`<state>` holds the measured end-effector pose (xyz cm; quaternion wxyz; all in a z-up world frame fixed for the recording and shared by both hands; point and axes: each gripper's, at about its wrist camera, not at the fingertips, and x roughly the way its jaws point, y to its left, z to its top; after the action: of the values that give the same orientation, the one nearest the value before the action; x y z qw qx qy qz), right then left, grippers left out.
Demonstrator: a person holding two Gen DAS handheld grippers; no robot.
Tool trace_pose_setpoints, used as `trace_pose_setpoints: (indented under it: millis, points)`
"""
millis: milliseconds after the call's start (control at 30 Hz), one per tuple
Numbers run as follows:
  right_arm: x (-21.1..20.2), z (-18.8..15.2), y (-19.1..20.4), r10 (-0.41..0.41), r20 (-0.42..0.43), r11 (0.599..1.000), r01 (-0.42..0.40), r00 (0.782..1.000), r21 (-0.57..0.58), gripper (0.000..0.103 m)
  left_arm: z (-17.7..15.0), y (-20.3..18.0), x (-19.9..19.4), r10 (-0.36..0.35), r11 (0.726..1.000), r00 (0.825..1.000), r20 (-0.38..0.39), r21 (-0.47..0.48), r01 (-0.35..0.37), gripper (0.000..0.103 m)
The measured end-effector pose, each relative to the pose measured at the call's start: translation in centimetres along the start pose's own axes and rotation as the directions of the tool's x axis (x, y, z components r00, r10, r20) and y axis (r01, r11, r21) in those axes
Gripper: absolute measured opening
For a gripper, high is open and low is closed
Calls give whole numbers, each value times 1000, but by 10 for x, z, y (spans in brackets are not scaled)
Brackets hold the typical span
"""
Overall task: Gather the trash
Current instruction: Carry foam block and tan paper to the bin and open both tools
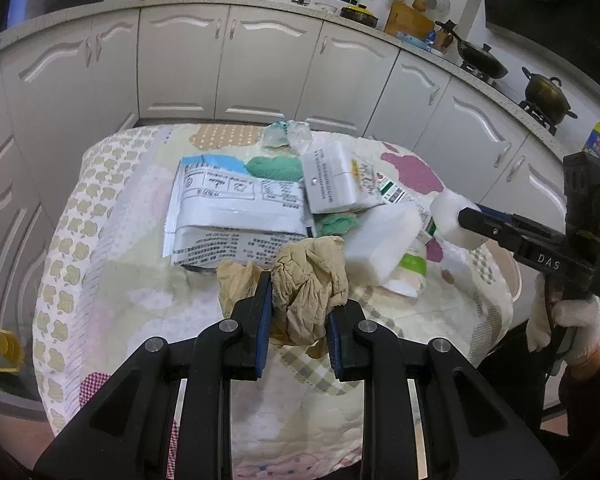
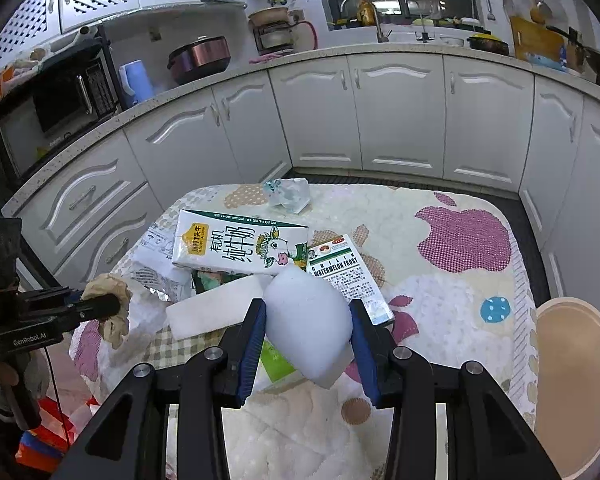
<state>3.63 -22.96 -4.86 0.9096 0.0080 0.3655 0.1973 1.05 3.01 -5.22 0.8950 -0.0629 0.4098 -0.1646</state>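
Both grippers grip trash above the quilt-covered table.

The left gripper (image 1: 298, 316) pinches a crumpled beige paper wad (image 1: 308, 284); the right gripper (image 2: 308, 332) clamps a white foam block (image 2: 306, 320). Beyond lie a flat white foam slab (image 2: 216, 306), a milk carton (image 2: 240, 246) and a watermelon-frost box (image 2: 346, 272) on the patterned quilt (image 2: 460, 288).

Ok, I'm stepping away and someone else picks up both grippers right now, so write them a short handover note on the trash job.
Left gripper: shut on the crumpled tan paper, lifted off the table.
Right gripper: shut on a white foam block, also in the air.
Still on the table: milk carton, Watermelon Frost box, flat white foam slab, printed white packaging, clear crumpled wrapper at the far edge.
Done: two pieces picked up, neither dropped anywhere yet.
Left: bin both, then clear the rest. A tan round rim beside the table may be the bin; I cannot confirm it.
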Motion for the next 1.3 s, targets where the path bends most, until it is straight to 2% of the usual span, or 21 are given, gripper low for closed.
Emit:
trace_pose_setpoints:
  millis: [400, 767, 1100, 1300]
  points:
    - [-19, -10, -6, -15, 21, 1000, 15, 1000, 20, 40, 6, -26, -4, -22, 999, 1000, 12, 36, 22, 21]
    - [-37, -21, -23, -44, 38, 998, 42, 998, 54, 40, 15, -71, 6, -69, 993, 998, 3, 100, 68, 21]
    - [-58, -36, -57, -99, 45, 989, 93, 994, 117, 41, 23, -125, 32, -128, 974, 991, -38, 184, 133, 21]
    - [-74, -47, -82, -154, 43, 977, 146, 987, 154, 41, 28, -163, 56, -181, 954, 979, -90, 227, 197, 21]
